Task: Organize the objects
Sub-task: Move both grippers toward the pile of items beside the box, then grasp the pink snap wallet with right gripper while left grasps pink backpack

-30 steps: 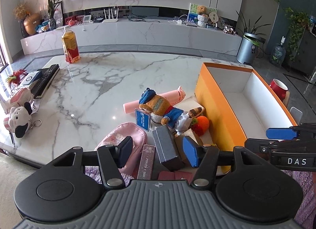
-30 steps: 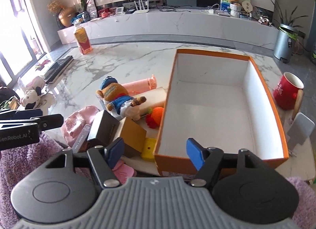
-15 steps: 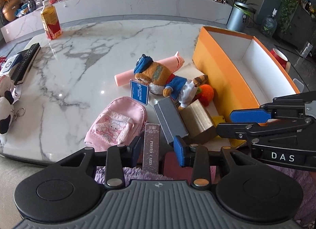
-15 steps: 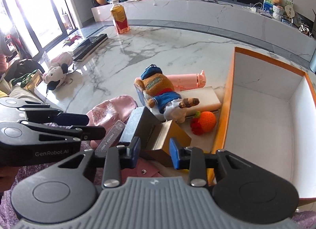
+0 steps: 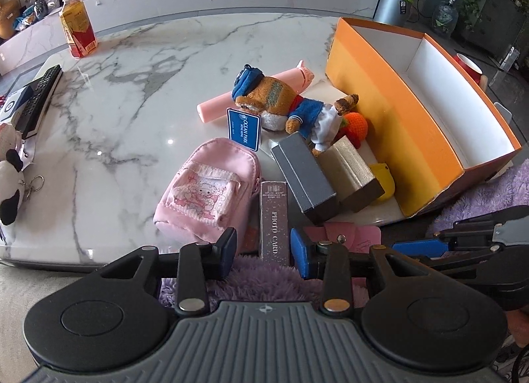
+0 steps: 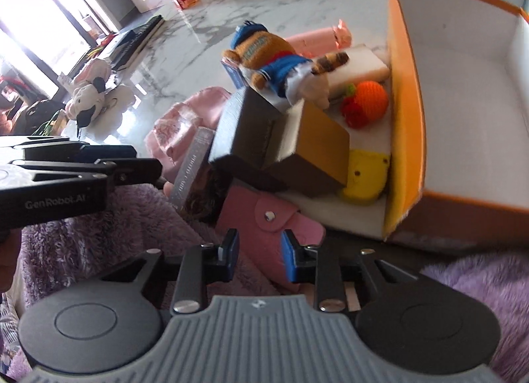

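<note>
Pickup is the step: left tool (image 5: 263, 249) narrow around photo card box (image 5: 273, 219), right tool (image 6: 259, 255) closing over pink wallet (image 6: 264, 227); next, grip, then carry to orange box (image 5: 396, 112).

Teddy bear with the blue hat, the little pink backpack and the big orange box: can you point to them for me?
Teddy bear (image 5: 276, 94), left wrist view, on its brown back.
Pink backpack (image 5: 211, 184), left wrist view, on the front pocket picture.
Orange box (image 5: 390, 112), left wrist view, on its orange outer side wall.
</note>
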